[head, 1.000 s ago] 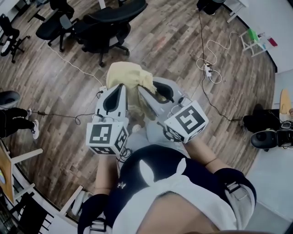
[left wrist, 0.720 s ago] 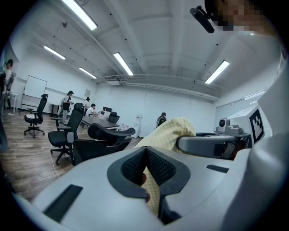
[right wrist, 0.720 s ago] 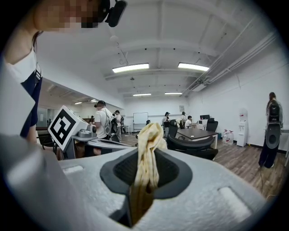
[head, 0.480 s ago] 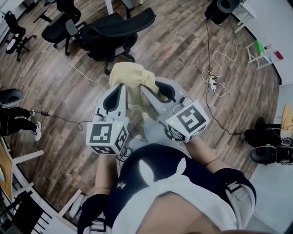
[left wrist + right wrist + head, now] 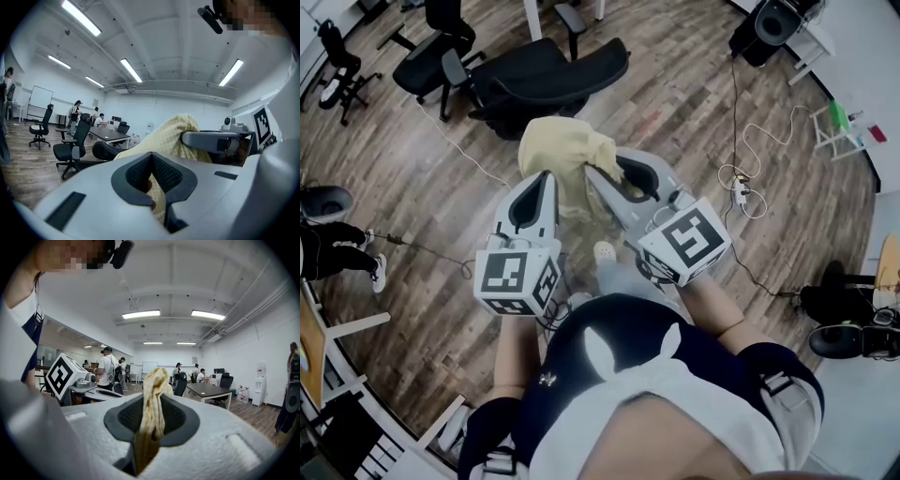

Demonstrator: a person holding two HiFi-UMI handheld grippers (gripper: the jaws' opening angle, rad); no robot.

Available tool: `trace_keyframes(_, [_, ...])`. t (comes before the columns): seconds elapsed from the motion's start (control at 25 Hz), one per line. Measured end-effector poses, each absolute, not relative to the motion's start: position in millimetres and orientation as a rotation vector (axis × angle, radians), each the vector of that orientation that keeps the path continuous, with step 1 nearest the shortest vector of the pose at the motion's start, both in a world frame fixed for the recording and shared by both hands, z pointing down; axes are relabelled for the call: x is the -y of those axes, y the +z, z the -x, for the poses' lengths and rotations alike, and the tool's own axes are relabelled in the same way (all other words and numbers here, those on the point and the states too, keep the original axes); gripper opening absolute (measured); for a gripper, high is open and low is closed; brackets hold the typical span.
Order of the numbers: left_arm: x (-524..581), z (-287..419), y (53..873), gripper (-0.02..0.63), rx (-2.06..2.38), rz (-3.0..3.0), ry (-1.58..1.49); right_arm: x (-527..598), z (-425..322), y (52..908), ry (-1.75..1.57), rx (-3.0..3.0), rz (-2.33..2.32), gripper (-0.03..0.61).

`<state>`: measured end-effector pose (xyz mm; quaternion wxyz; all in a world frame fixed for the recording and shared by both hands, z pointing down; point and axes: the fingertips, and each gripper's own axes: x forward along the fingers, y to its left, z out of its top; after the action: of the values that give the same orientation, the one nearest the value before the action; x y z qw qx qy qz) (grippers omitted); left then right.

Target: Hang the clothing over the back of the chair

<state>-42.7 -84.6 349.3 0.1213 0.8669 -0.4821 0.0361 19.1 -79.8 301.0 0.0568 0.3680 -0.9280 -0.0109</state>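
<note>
A pale yellow garment hangs bunched between my two grippers, out in front of the person's chest. My left gripper is shut on one part of the cloth, which is pinched in the slot between its jaws. The right gripper is shut on another fold, which rises out of its jaws. A black office chair stands on the wood floor just beyond the garment, its back towards me. In the left gripper view this chair shows low behind the cloth.
More black office chairs stand at the upper left. A white cable and power strip lie on the floor to the right, near a black speaker. A dark table and several people are in the background.
Both grippers have carried the garment forward towards the black chair, which now sits closer in the head view. Both still hold the cloth as before.
</note>
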Motion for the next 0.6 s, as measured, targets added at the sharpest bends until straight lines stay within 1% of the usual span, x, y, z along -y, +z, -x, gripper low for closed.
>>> trace_keyframes(0.6, [147.2,27.9,336.6,0.006,1.545,-2.481,0.091,147.1,-21.7,280.1,-0.102,2.926,-0.878,0.067])
